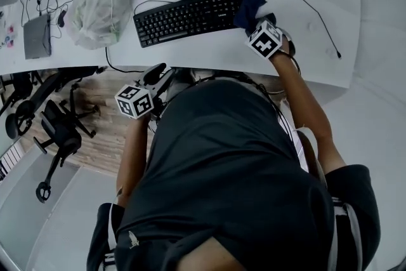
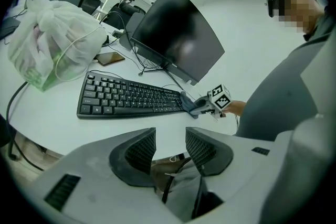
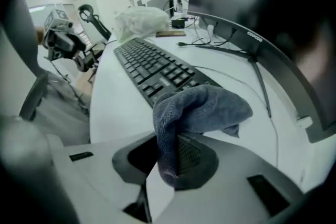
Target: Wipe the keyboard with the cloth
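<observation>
1. Right gripper [image 3: 167, 159]: fingers clamped on the blue-grey cloth [image 3: 202, 107], which is bunched over the right end of the black keyboard [image 1: 187, 17] in head view.
2. Left gripper [image 2: 170, 150]: fingers apart, nothing between them, held just off the desk [image 1: 304, 47] at its near edge.

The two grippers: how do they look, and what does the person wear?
The left gripper and the right gripper have light grey bodies and dark ribbed pads. Each carries a white cube with black square markers. The shirt is dark, short-sleeved.
</observation>
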### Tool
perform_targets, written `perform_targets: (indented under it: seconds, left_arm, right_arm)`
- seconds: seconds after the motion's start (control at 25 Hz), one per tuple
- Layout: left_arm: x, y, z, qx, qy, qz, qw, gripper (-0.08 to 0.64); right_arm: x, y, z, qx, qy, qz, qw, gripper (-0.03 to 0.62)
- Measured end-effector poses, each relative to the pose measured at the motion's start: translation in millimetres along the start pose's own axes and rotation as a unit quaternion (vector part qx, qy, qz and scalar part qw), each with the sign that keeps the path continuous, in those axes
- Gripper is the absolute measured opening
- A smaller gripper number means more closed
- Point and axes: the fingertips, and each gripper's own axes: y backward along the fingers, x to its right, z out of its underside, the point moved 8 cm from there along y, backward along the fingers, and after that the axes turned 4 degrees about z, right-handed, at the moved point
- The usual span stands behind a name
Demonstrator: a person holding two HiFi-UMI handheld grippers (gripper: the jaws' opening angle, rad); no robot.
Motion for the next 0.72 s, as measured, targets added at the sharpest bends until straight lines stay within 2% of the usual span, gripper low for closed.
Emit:
perform_targets:
  seconds: [0.08, 0.12, 0.24, 0.32, 0.4, 0.52, 0.64, 0.72]
  left_arm:
    - [-0.7, -0.3, 6.8, -0.005, 0.005, 0.002, 1.0, 0.175]
    - [-0.3, -1.4, 9.1, -0.01, 0.005, 0.004, 0.9999, 0.175]
    - [1.5, -7.1, 9.1, -0.018, 0.001, 0.01, 0.9998, 0.175]
    - [2.9, -10.5, 5.2, -0.017, -0.002, 0.013, 0.9998, 0.175]
    - [4.7, -13.2, 1.5, -0.014, -0.006, 0.016, 0.9998, 0.175]
    - [3.5, -10.9, -0.5, -0.006, -0.003, 0.016, 0.9998, 0.175]
    - [-3.5, -4.6, 8.4, 0.0, 0.013, 0.008, 0.9999, 0.175]
    - [-6.5, -2.9, 16.4, -0.002, 0.022, 0.007, 0.9997, 0.175]
  right_arm:
    - [-8.7, 0.5, -1.0, 0.0, 0.011, -0.015, 1.0, 0.063]
    - [-2.5, 1.6, -7.0, 0.007, 0.01, -0.008, 1.0, 0.063]
    - [37.4, 12.9, -39.7, 0.059, -0.003, 0.05, 0.997, 0.063]
    - [56.3, 9.5, -54.7, 0.072, -0.01, 0.066, 0.995, 0.063]
    - [56.9, -4.1, -52.3, 0.052, -0.005, 0.061, 0.997, 0.063]
    - [26.0, -5.2, -34.8, 0.037, 0.01, 0.053, 0.998, 0.063]
    - [-14.4, -4.0, -14.1, 0.018, 0.011, 0.005, 1.0, 0.063]
    - [-20.6, -4.8, -14.6, 0.019, 0.008, -0.01, 1.0, 0.063]
